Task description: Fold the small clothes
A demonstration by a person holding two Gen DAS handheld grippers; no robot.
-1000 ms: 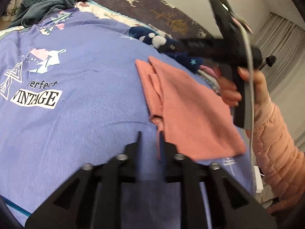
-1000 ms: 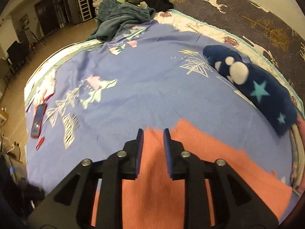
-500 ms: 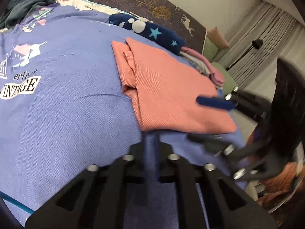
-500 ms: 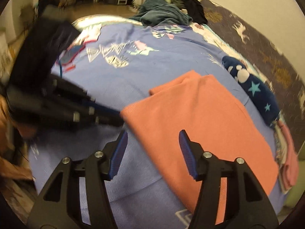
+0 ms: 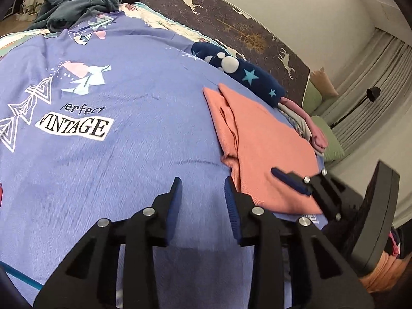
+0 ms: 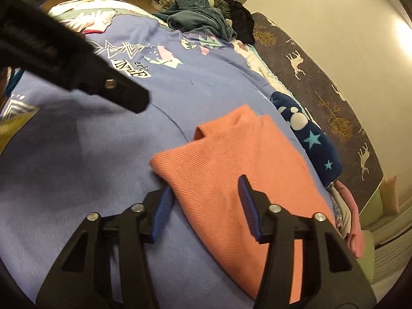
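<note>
A: Right wrist view: right hand-held gripper, jaws apart, straddles the near edge of the folded salmon garment, centre frame, on the purple bedspread.

B: Left hand-held gripper gapes too, empty, beside it. A one-layer pinch could undo the fold. Only the left wrist view shows the loose sleeve flap, upper centre.

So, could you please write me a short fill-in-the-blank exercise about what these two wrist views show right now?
1. The folded garment on the bedspread is ____ in colour.
2. The right gripper has its jaws ____, one finger on each side of the garment's near edge.
3. The left gripper hovers over bare bedspread and holds ____.
4. The navy cushion beside the garment carries white dots and pale blue ____.

Missing words: salmon pink; open; nothing; stars
</note>
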